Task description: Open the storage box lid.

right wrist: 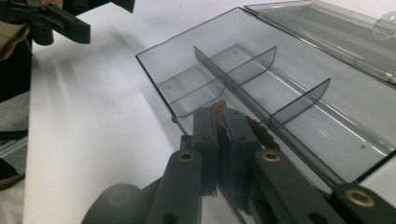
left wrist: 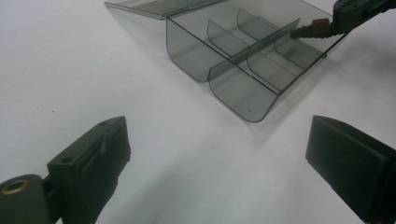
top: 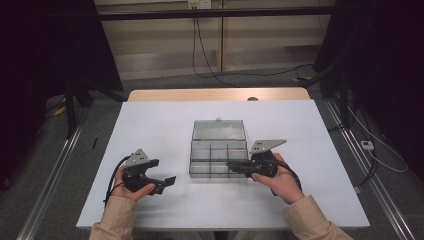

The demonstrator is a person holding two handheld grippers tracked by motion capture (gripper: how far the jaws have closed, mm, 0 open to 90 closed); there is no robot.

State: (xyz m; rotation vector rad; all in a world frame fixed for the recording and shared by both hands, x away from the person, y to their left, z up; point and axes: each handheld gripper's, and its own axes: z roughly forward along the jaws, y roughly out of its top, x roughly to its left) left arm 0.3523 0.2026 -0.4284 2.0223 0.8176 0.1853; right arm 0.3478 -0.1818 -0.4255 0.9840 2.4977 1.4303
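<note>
While clamped on a brown piece (right wrist: 219, 108) over the organizer box (top: 218, 161), right fingers (right wrist: 223, 122) need lowering, then opening; left fingers (left wrist: 107, 154) wide, idle at lower left.

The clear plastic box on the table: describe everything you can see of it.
The compartment box is smoky, see-through plastic. It sits on the white table with its hinged lid folded open flat behind it. One long divider and shorter curved cross-walls split the tray into compartments, and those in view look empty. The right gripper is shut on a small brownish piece, held over the tray's right end at the rim; whether it touches the plastic is unclear.
</note>
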